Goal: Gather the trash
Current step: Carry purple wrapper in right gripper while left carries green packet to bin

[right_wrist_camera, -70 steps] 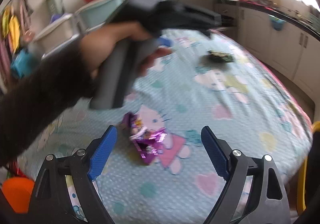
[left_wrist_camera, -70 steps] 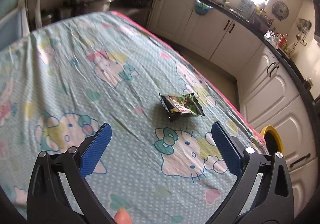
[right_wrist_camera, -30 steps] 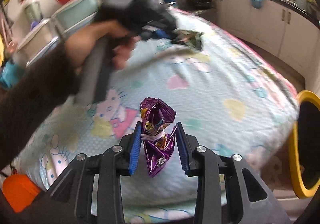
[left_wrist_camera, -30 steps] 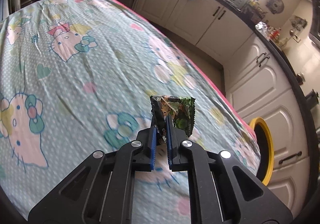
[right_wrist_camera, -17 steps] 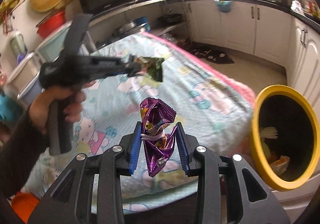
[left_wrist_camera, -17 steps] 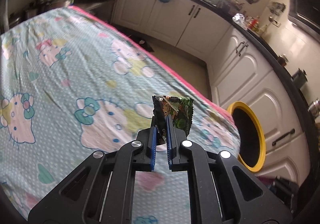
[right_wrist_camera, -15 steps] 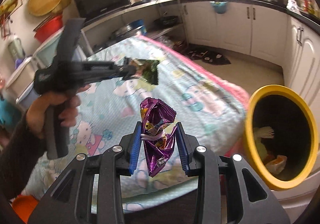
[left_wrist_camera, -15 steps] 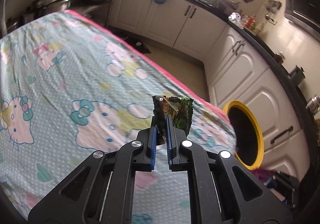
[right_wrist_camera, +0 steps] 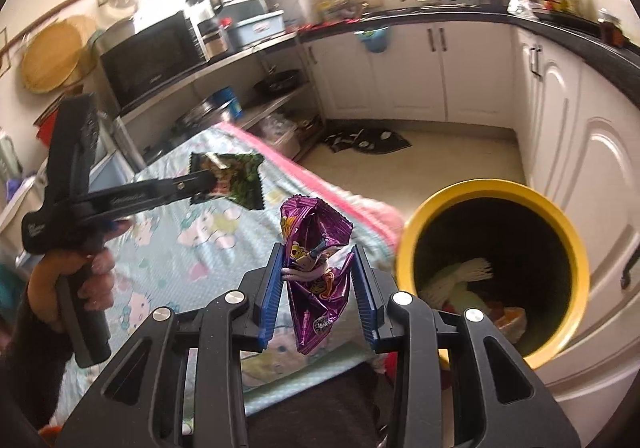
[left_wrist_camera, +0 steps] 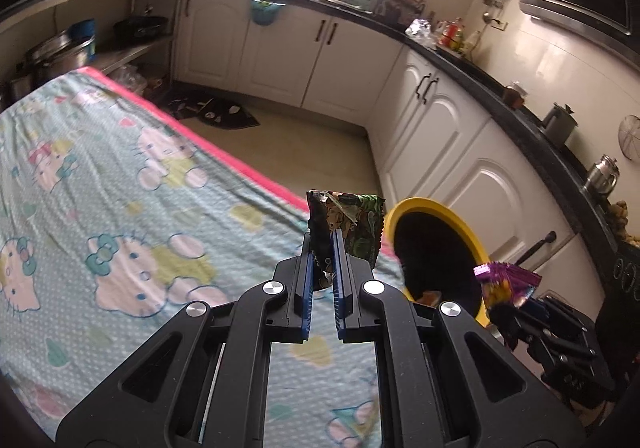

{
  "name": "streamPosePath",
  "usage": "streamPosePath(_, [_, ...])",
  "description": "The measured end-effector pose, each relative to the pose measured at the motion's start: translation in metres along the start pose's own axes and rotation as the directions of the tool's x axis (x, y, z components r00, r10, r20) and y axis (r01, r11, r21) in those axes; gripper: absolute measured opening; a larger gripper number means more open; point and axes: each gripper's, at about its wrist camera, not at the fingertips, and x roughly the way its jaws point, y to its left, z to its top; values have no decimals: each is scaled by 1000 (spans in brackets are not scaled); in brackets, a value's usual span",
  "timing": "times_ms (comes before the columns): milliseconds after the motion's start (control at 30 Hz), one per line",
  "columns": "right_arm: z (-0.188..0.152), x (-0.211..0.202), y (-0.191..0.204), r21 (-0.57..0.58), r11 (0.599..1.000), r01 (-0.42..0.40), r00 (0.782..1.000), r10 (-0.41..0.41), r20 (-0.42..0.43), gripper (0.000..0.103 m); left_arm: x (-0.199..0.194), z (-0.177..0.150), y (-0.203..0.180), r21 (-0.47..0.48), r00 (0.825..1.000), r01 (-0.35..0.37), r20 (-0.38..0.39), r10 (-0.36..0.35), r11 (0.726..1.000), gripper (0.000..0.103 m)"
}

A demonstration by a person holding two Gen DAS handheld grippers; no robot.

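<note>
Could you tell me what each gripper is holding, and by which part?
Left gripper: green wrapper, by one edge. Right gripper: purple wrapper, around its crumpled middle.

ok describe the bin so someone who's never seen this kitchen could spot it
Start at the table under the cat-print cloth. Just past its pink-edged corner, in front of the white cabinets, is the bin. It is the only round container there: bright yellow rim, dark inside, with some trash already in it.

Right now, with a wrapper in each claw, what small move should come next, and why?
Probably carry the right claw on over the yellow bin: its purple wrapper is pinched beside the open mouth, not above it. The left claw with the green wrapper sits farther back.
</note>
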Motion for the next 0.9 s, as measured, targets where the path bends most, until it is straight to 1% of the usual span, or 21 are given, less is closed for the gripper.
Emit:
streamPosePath(267, [4, -18, -31, 66, 996, 53, 997, -57, 53, 32, 1, 11, -36, 56, 999, 32, 31, -34, 998, 5])
streamPosePath(433, [6, -27, -43, 96, 991, 93, 991, -101, 84, 32, 1, 15, -63, 113, 997, 35, 58, -42, 993, 5])
streamPosePath(633, [6, -37, -60, 146, 981, 130, 982, -148, 117, 32, 6, 15, -86, 154, 996, 55, 59, -65, 986, 5])
streamPosePath(733, [6, -41, -71, 173, 974, 143, 978, -166, 126, 32, 8, 14, -95, 176, 996, 57, 64, -69, 983, 5])
streamPosePath(900, [2, -43, -87, 206, 960, 188, 967, -218, 130, 32, 14, 12, -110, 198, 995, 73, 57, -86, 977, 5])
